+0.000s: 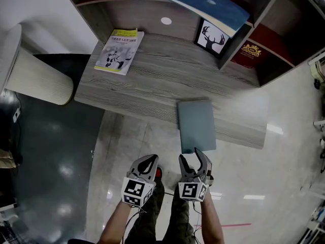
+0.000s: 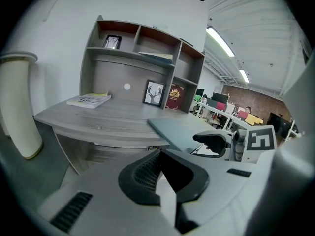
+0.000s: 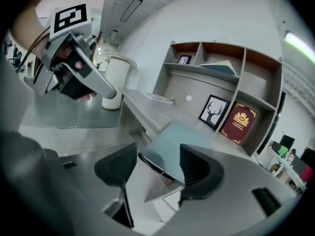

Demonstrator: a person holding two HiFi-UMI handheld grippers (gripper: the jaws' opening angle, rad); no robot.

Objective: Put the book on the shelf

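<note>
A thin grey-green book (image 1: 196, 125) lies flat on the wooden desk (image 1: 152, 80), its near end hanging over the front edge. My right gripper (image 1: 195, 157) is open just in front of that end. In the right gripper view the book's corner (image 3: 170, 141) sits between the spread fingers (image 3: 118, 163), and neither pad touches it. My left gripper (image 1: 148, 162) hovers beside it to the left, shut and empty, below the desk edge. The left gripper view shows its pads (image 2: 147, 173) pressed together and the book (image 2: 179, 132) ahead to the right. The shelf unit (image 3: 221, 68) stands at the back of the desk.
A yellow-edged booklet (image 1: 119, 51) lies at the desk's back left. A framed deer picture (image 1: 210, 37) and a red book (image 1: 250, 52) stand in the lower shelf compartments. A blue book (image 1: 210, 6) lies on an upper shelf. A white cylinder (image 1: 35, 75) stands left of the desk.
</note>
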